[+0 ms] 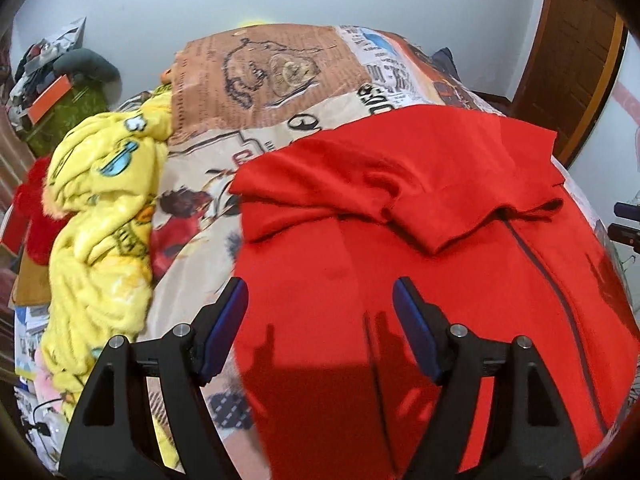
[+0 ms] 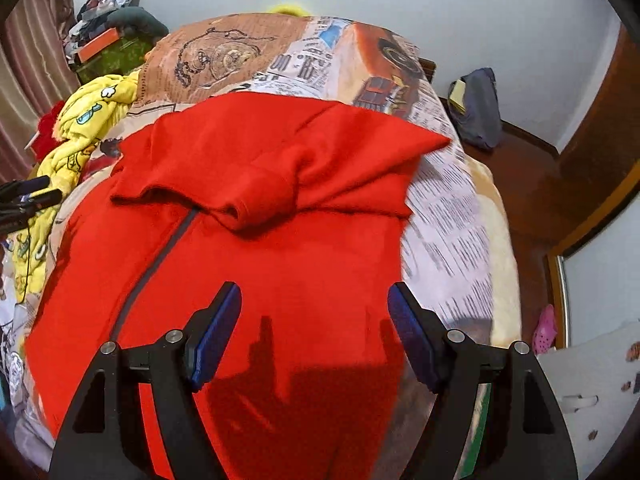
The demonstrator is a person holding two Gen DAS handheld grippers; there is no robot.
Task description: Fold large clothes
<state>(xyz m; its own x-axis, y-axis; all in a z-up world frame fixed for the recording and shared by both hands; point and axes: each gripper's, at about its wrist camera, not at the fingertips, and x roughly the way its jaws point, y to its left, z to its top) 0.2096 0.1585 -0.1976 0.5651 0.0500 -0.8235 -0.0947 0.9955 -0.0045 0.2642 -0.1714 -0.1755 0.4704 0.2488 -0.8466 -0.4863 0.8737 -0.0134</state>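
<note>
A large red zip-up garment (image 1: 420, 240) lies spread on the bed, its sleeves folded in across the upper part. It also shows in the right wrist view (image 2: 256, 208), with a grey zipper line running down it. My left gripper (image 1: 320, 300) is open and empty, hovering above the garment's lower left part. My right gripper (image 2: 314, 304) is open and empty above the garment's lower right part. The left gripper's tips (image 2: 28, 196) show at the left edge of the right wrist view.
The bed has a printed cover (image 1: 272, 80). A crumpled yellow blanket (image 1: 104, 208) lies left of the garment. Cluttered boxes (image 1: 52, 92) stand beyond the bed's left side. A wooden door (image 1: 576, 52) and a dark bag (image 2: 476, 108) are on the right.
</note>
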